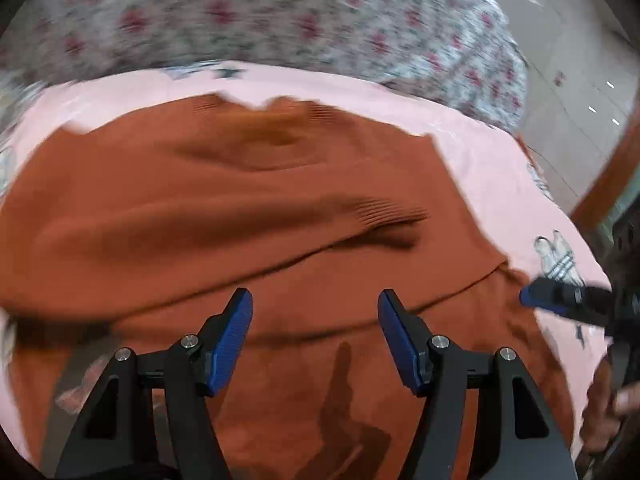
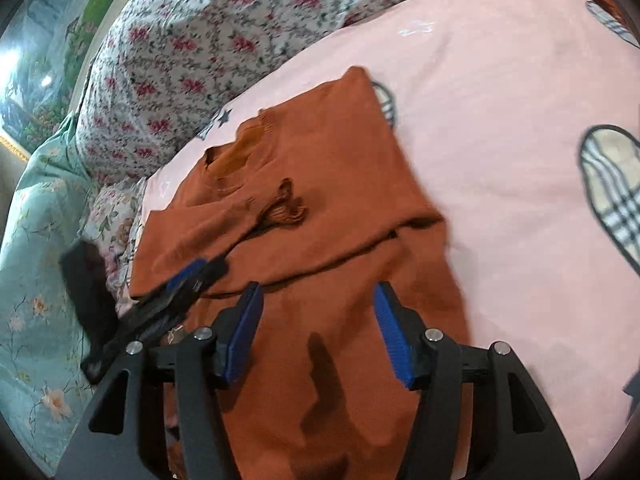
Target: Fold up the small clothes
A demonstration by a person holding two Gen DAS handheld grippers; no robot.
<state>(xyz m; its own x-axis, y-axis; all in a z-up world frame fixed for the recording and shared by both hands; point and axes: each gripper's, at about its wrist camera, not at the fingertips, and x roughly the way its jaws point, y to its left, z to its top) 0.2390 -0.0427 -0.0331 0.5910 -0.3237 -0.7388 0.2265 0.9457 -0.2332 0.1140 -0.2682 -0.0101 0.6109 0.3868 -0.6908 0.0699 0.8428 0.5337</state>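
A rust-orange knit sweater (image 1: 240, 208) lies flat on a pink sheet (image 1: 480, 160), its sleeves folded across the body. It also shows in the right wrist view (image 2: 320, 168), neck hole towards the far left. My left gripper (image 1: 316, 304) hovers open and empty over the sweater's lower part. My right gripper (image 2: 318, 300) hovers open and empty over the hem. The right gripper's blue finger shows at the right edge of the left wrist view (image 1: 536, 296). The left gripper shows at the sweater's left edge in the right wrist view (image 2: 188, 276).
A floral quilt (image 2: 192, 48) lies bunched beyond the pink sheet (image 2: 500, 100). A pale green flowered cover (image 2: 36, 260) lies at the left. Tiled floor (image 1: 568, 92) shows past the bed's right side. The sheet carries checked shoe prints (image 2: 612, 184).
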